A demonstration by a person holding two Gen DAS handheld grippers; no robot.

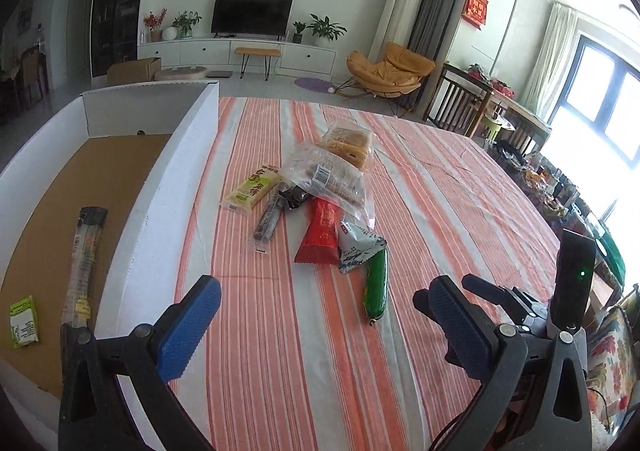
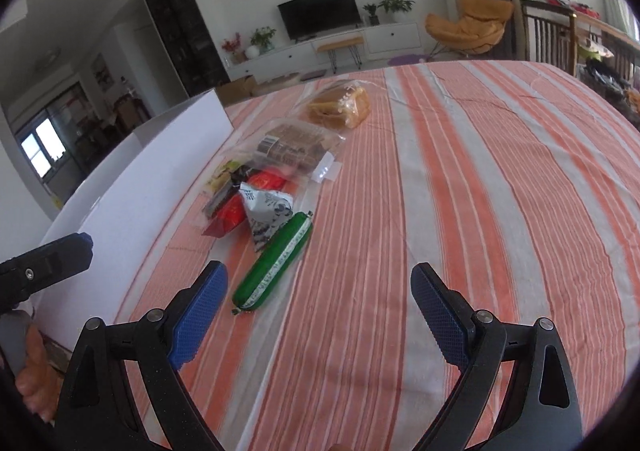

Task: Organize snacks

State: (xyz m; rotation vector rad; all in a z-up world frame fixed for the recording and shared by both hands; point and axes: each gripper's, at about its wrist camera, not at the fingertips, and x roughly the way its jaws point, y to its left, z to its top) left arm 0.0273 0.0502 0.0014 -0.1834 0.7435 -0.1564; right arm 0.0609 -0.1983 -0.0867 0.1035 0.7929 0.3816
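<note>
A pile of snacks lies mid-table: a green sausage stick (image 1: 376,287) (image 2: 276,263), a white-blue pouch (image 1: 358,245) (image 2: 266,213), a red packet (image 1: 322,231) (image 2: 248,199), a yellow biscuit pack (image 1: 251,189), a dark stick (image 1: 270,217), a clear bag of brown bars (image 1: 328,171) (image 2: 292,143) and bagged bread (image 1: 349,143) (image 2: 340,105). The white box (image 1: 176,187) (image 2: 132,191) at left holds a long stick snack (image 1: 84,263) and a small green packet (image 1: 23,321). My left gripper (image 1: 320,315) is open over the cloth by the box wall. My right gripper (image 2: 320,303) is open, just right of the sausage.
The table wears an orange-and-white striped cloth (image 1: 440,211) (image 2: 480,191). The right gripper's body (image 1: 520,315) sits close at the left gripper's right. A hand (image 2: 34,375) holds the left gripper (image 2: 44,267). Wooden chairs (image 1: 460,99) and clutter line the table's far right side.
</note>
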